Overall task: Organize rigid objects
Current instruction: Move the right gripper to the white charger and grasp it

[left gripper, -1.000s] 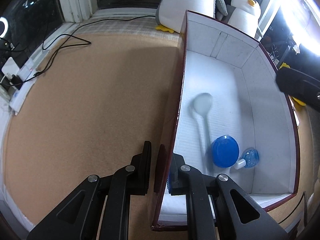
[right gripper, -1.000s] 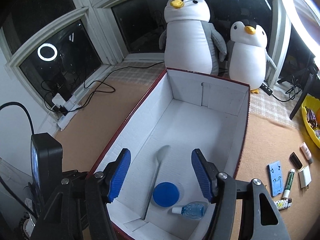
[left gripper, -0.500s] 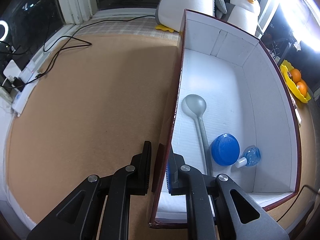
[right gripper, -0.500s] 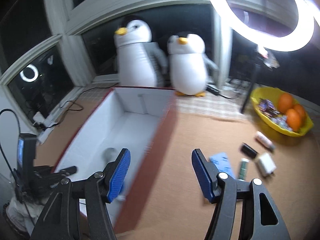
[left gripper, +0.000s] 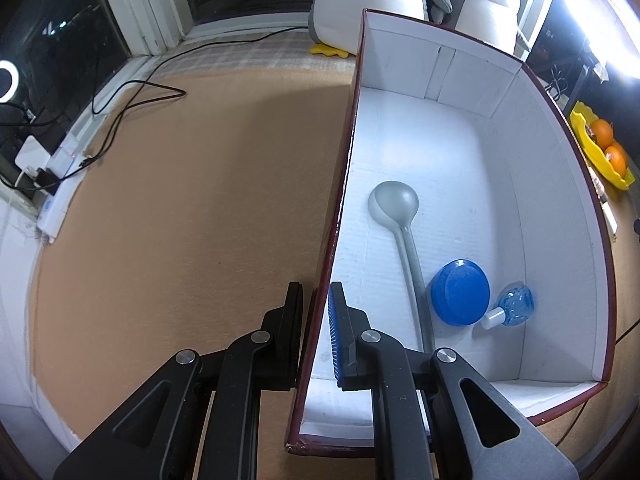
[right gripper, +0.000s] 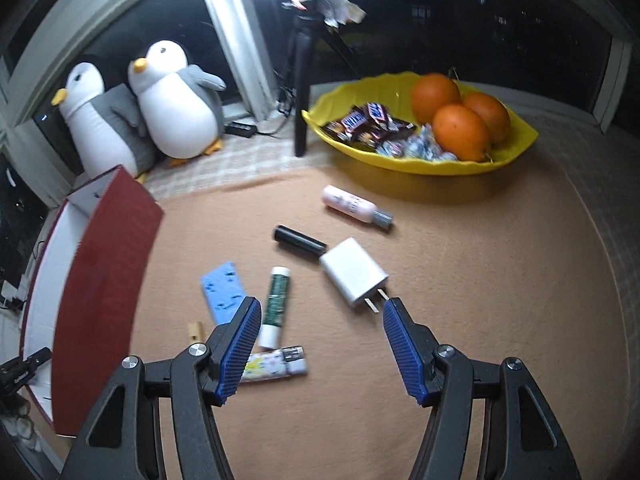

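The left gripper (left gripper: 314,332) pinches the near part of the left wall of the red cardboard box (left gripper: 472,64), one finger outside over the tan tabletop (left gripper: 180,208), the blue-padded one inside; the jaws are narrow and closed on that wall. Ahead and to the right of the inner finger lie a grey ladle (left gripper: 400,224), its long axis running away from the fingers with the bowl at the far end, a blue round lid (left gripper: 460,297) touching its handle, and a small clear-blue bottle (left gripper: 510,307) just beyond the lid, white cap toward the lid. The far half of the box floor is bare white.

The right gripper (right gripper: 316,346) hangs wide apart over the table, holding nothing. Between its fingers and just ahead sits a white wall charger (right gripper: 352,272), prongs aimed at the right finger. By the left finger lie a green-and-white tube (right gripper: 275,304), lengthwise away from it, a lighter (right gripper: 274,364) crosswise behind the fingertip, and a blue flat piece (right gripper: 223,290). Farther off are a black cylinder (right gripper: 299,241) and a pink bottle (right gripper: 354,208), then a yellow bowl (right gripper: 516,148). Only this view shows these loose items; the box's contents appear only in the left view.
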A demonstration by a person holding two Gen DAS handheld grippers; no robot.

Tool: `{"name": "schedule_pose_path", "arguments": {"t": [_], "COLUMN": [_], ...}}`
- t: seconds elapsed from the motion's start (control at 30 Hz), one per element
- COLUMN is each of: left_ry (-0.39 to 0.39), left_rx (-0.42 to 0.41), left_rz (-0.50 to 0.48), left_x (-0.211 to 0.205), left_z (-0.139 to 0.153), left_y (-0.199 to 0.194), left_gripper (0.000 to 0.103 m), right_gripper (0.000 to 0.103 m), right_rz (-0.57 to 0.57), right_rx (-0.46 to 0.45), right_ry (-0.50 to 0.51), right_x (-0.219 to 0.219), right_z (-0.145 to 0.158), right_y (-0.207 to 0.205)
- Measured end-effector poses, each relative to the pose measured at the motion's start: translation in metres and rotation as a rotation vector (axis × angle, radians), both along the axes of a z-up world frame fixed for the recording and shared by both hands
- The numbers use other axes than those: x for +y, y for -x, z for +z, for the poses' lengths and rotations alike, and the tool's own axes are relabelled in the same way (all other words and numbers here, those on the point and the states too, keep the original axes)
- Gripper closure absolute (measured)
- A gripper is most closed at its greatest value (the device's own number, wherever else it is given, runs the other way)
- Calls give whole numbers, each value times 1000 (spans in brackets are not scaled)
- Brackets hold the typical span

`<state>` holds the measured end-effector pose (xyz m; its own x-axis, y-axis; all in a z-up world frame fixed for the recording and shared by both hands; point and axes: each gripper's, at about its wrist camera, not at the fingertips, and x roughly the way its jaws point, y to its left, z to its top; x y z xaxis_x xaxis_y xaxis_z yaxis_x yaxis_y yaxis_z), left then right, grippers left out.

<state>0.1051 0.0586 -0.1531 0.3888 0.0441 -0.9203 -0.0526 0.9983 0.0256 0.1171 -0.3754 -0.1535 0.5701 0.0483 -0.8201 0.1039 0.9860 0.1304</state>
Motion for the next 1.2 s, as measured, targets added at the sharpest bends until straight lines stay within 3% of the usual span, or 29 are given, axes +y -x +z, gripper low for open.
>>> {"name": "schedule_pose_path", "arguments": {"t": [0.57,1.0,1.2], "left_ry": [-89,-106,-98], "left_rx": [47,56,52], "left_rz": [35,33,34], "left_x": [-8,-10,-9], "left_z": [-2,-2,-2], "left_y": [-3,-4,-4], "left_gripper": [91,91,91], "right_gripper": [45,70,71], "right_rz": [99,140,128], "right_rx": [105,147,146], "right_ry": [77,106,103], "right_x": [-15,-13,-13], "right_z": [-44,-51,-50], "right_y": [-63,-74,-72]}}
